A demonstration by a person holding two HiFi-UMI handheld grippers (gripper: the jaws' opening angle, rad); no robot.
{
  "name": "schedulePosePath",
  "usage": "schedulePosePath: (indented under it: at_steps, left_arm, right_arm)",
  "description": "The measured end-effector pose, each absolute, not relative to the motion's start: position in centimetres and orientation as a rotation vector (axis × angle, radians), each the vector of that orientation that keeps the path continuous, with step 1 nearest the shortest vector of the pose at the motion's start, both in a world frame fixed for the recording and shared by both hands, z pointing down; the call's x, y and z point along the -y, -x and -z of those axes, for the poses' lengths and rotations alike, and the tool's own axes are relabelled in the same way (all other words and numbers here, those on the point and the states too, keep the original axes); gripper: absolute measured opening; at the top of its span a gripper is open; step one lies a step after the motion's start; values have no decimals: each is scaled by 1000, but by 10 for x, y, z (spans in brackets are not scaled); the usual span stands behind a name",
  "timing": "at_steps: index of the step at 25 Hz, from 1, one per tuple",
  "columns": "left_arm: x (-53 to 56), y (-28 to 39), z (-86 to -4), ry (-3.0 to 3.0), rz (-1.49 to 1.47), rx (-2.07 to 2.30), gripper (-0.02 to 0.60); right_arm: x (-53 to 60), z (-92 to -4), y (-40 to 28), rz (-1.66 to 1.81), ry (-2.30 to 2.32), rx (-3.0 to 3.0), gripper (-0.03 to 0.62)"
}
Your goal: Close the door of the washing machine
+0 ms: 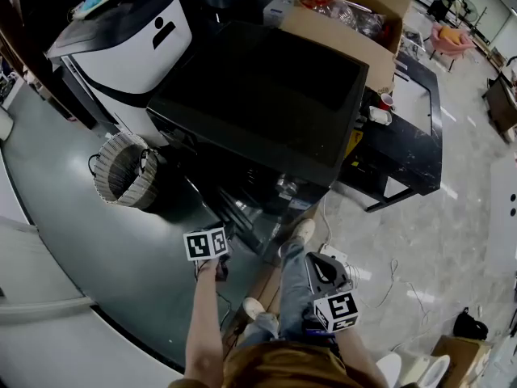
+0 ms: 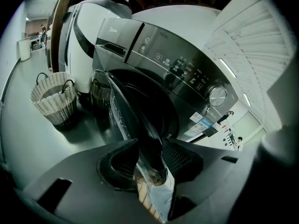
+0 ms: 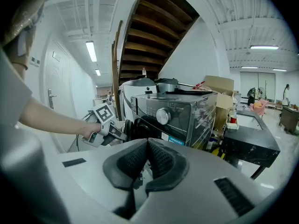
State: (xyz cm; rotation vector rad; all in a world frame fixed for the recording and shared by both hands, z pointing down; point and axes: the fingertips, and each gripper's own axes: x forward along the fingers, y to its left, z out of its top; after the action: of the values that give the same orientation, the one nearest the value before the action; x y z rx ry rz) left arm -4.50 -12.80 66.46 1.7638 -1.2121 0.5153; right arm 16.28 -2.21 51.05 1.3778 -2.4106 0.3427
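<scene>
The dark front-loading washing machine (image 1: 266, 103) stands ahead of me, its control panel (image 2: 177, 64) and knob in the left gripper view. Its round door (image 2: 124, 111) hangs open towards me. My left gripper (image 2: 149, 157) straddles the door's free edge, and the rim sits between both pads with a plastic film over it. In the head view the left gripper (image 1: 226, 234) reaches in at the door (image 1: 242, 212). My right gripper (image 3: 147, 146) is shut with nothing in it, held back from the machine (image 3: 173, 115), low beside my leg (image 1: 317, 259).
A wicker basket (image 1: 121, 172) sits on the floor left of the door. A white appliance (image 1: 129, 47) stands behind it. A cardboard box (image 1: 355, 14) and a black table (image 1: 412, 136) are on the right. The person's shoes (image 1: 303, 231) and floor cables (image 1: 388, 285) are near.
</scene>
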Motion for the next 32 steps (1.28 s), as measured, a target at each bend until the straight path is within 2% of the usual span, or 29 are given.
schedulePosePath:
  at_steps: [32]
  left_arm:
    - [193,-14,-663,-1814,-418,1154,190]
  right_arm:
    - [46,-528,-205,-405,-1489,2337,11]
